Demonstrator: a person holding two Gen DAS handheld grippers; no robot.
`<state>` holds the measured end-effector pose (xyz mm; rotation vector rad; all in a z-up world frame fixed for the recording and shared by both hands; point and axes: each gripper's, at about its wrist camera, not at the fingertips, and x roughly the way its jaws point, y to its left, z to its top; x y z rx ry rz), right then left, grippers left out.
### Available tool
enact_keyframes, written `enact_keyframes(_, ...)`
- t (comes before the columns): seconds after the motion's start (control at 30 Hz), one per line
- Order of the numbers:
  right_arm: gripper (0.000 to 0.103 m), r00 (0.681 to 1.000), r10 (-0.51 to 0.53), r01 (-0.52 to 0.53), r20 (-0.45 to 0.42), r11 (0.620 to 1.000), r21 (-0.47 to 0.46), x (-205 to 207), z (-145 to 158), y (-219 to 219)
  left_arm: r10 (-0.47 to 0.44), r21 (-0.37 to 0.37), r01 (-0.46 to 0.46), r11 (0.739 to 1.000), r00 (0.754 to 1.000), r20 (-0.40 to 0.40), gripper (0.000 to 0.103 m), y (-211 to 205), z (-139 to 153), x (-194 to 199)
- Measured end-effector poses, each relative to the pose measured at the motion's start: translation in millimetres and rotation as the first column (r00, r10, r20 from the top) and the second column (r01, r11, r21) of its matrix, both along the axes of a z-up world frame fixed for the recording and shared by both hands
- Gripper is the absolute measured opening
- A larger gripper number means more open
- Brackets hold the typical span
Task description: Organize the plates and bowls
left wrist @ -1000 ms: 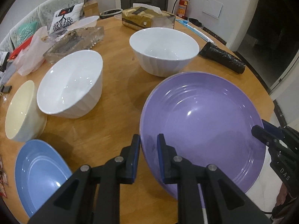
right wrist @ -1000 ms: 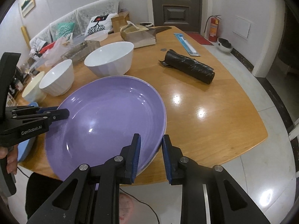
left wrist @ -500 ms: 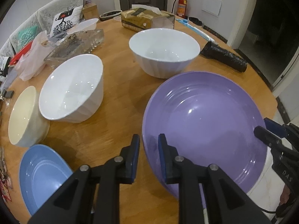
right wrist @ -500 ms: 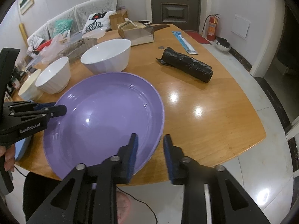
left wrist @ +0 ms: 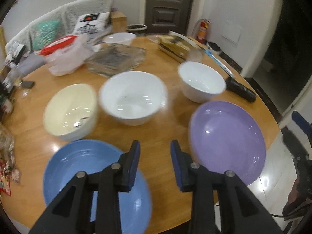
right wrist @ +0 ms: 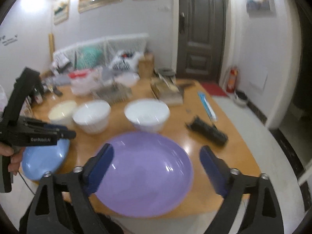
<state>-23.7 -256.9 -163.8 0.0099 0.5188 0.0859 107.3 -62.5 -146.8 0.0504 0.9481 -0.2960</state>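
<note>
Purple plate [left wrist: 228,140] flat near the table [left wrist: 159,134] edge, ungripped

Two plates: purple plate [left wrist: 228,140], blue plate [left wrist: 83,175]. Four bowls: three white bowls [left wrist: 134,97] [left wrist: 200,81] [left wrist: 120,38], one cream bowl [left wrist: 70,108]. One black roll [left wrist: 240,90].

Both tools have just been opening, nothing between them: left tool [left wrist: 155,150] narrowly, right tool [right wrist: 157,156] wide.

Wooden table [left wrist: 161,134]: smooth, glossy varnish, light glare beside the purple plate [left wrist: 228,142]. Purple plate and the blue plate [left wrist: 81,175] left of it look glazed ceramic, shiny; white bowls [left wrist: 134,97] behind likewise. Black roll [left wrist: 241,90] behind the purple plate is crinkled plastic film.
</note>
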Motion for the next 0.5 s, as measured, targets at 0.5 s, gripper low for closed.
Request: enact_keyframes(0.5, 0.101, 0.964, 0.239, -0.233, -0.118, 0.971, 0.062, 21.9, -15.4, 120.8, 0.26, -0.054, -0.262, 0.964, 0.965, -0.042, 0.032, 167.5, -30.2, -24.7)
